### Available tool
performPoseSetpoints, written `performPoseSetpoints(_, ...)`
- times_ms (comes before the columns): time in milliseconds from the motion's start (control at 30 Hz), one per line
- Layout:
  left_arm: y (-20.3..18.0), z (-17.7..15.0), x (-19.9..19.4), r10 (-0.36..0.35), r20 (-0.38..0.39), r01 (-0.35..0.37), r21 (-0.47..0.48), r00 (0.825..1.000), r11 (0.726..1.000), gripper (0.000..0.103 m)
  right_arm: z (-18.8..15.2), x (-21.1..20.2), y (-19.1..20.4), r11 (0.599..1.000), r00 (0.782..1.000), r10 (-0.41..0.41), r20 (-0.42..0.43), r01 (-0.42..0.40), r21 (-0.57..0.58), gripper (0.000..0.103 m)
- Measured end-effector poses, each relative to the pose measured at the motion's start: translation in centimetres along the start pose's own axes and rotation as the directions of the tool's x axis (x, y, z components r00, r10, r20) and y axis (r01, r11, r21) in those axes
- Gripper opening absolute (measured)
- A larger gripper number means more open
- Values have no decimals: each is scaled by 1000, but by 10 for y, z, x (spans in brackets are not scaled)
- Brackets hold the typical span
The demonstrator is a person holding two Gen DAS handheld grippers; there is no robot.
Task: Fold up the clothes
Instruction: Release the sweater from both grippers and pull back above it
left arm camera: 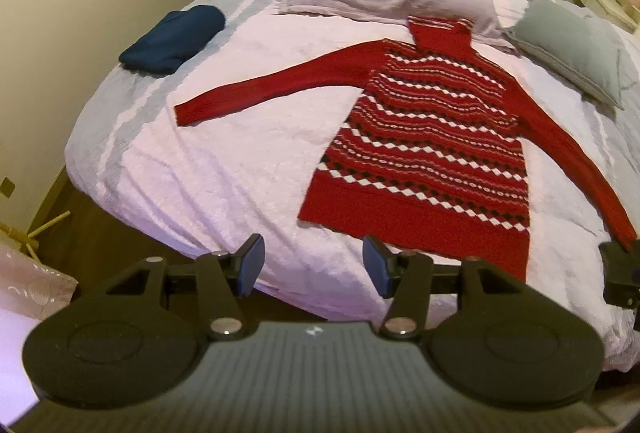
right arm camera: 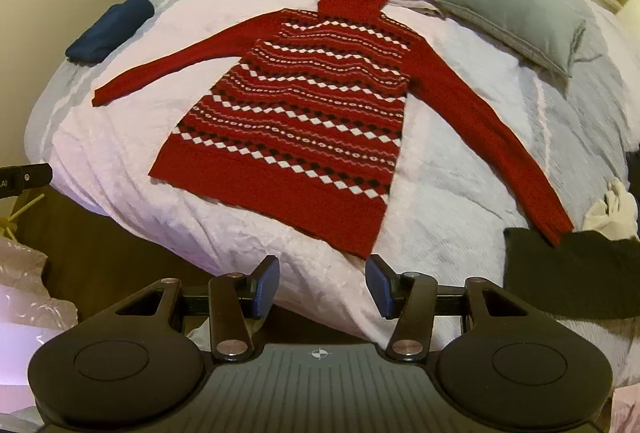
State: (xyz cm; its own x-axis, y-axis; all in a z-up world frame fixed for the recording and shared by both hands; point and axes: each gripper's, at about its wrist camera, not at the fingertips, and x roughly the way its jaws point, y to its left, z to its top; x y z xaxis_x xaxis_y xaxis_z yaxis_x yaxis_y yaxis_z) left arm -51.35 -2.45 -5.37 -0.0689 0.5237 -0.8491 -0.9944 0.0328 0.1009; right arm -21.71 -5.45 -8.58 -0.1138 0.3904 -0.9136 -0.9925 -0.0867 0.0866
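Red knitted turtleneck sweater with white and black diamond bands (right arm camera: 304, 113) lay flat at frame centre on the pale lilac bed (right arm camera: 460, 173), sleeves spread. Left tongs (left arm camera: 312, 269) and right tongs (right arm camera: 322, 287) gaped, gripping nothing; best to pinch a cuff and fold inward.

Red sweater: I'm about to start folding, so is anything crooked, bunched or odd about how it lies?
Little stands out. The red sweater lies flat on the bed, both sleeves spread. Only its right cuff touches or overlaps a dark garment at the bed's edge.
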Motion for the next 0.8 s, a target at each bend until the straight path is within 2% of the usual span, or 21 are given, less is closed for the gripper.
performPoseSetpoints(167, 9, 6, 8, 13, -7, -13, -22, 1000, 1000, 50, 9, 9, 2, 1000, 1000, 10, -13, -10, 3, 51)
performPoseSetpoints(367, 13, 30, 34, -29, -9, 29, -28, 1000, 999, 51, 31, 25, -14, 997, 1000, 23, -9, -22, 71, 51)
performPoseSetpoints(500, 16, 72, 77, -71, -29, 71, -16, 997, 997, 51, 60, 43, -41, 988, 1000, 8, 12, -10, 155, 51)
performPoseSetpoints(600, 10, 115, 124, -123, -52, 124, 9, 991, 992, 51, 85, 68, -72, 971, 999, -28, 15, 24, 239, 51)
performPoseSetpoints(800, -13, 214, 234, -235, -111, 244, 80, 966, 966, 51, 139, 134, -130, 911, 994, -99, -48, 110, 397, 51)
